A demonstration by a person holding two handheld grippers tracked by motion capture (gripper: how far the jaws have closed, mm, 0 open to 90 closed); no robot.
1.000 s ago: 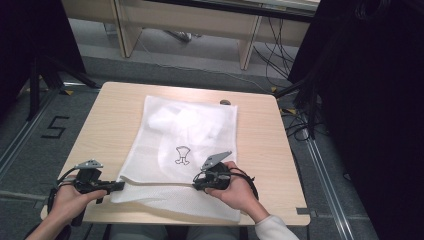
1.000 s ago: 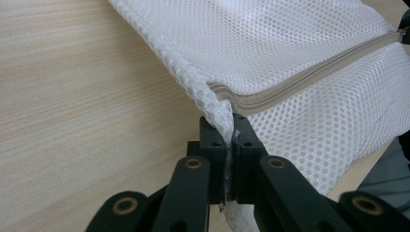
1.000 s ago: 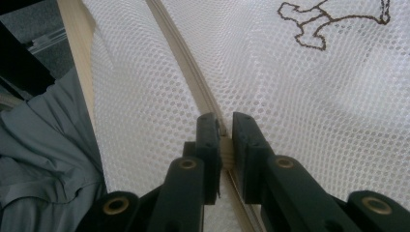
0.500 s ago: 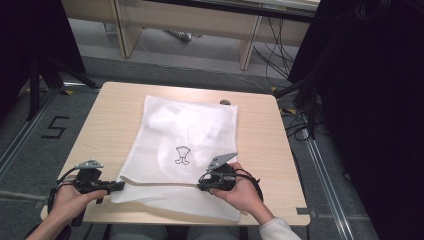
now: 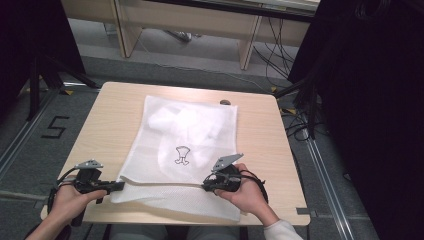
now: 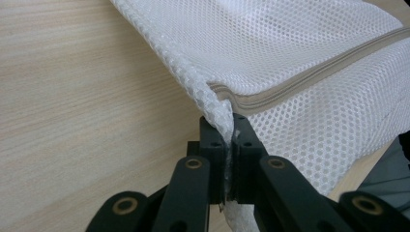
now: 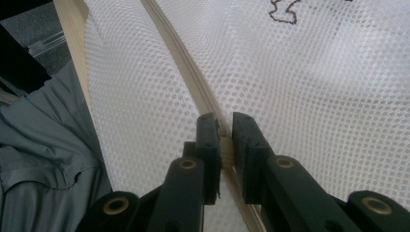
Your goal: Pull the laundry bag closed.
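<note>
the high view shows my left gripper [image 5: 116,186] at the near left corner of the white mesh laundry bag [image 5: 187,150], and it sits where it sat a second ago, so that corner stays anchored. in the left gripper view the jaws are pressed together on the corner of the mesh, right where the beige zipper [image 6: 309,72] ends. the bag itself lies flat in the middle of the wooden table [image 5: 115,115], its near edge hanging just past the table's front, with something white bundled inside and a small dark printed figure [image 5: 182,155] on its upper face. further right, my right gripper [image 5: 207,186] is clamped on the zipper line, and in the right gripper view [image 7: 223,133] its jaws are closed around a small metal piece on the beige tape, which i take to be the slider. compared with a second ago that hand has crept only slightly rightward along the zipper. i judge that the pull along the zipper has barely begun, with most of the travel toward the bag's right edge remaining.
</note>
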